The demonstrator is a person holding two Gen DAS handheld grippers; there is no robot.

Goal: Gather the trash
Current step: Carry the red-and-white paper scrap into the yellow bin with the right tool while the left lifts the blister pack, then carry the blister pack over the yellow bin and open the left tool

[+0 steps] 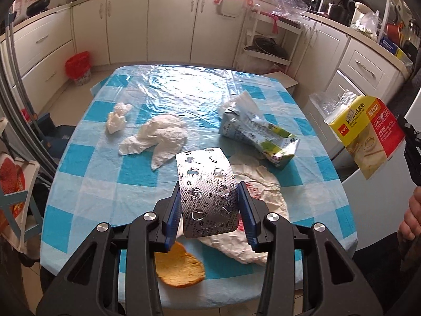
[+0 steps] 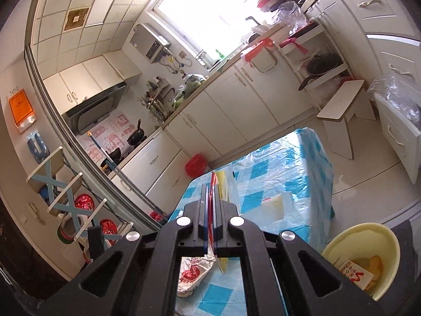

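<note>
My left gripper (image 1: 209, 200) is shut on a silver, emptied pill blister sheet (image 1: 208, 184), held above the blue-checked table (image 1: 86, 173). On the table lie two crumpled white tissues (image 1: 158, 137), a crushed drink carton (image 1: 259, 134), a crumpled white plastic bag with red print (image 1: 259, 181) and an orange peel piece (image 1: 179, 266). At the right edge of the left wrist view, my right gripper holds a yellow-and-red tape package (image 1: 368, 131) in the air. In the right wrist view that gripper (image 2: 211, 192) is shut on the thin package (image 2: 221, 181), seen edge-on.
A pale yellow bin (image 2: 368, 239) with wrappers inside stands by the table at lower right. A red-lined waste bin (image 1: 78, 67) sits on the floor by the white cabinets (image 1: 171, 23). A small white stool (image 2: 342, 105) is beyond the table. A hand (image 1: 410, 218) shows at right.
</note>
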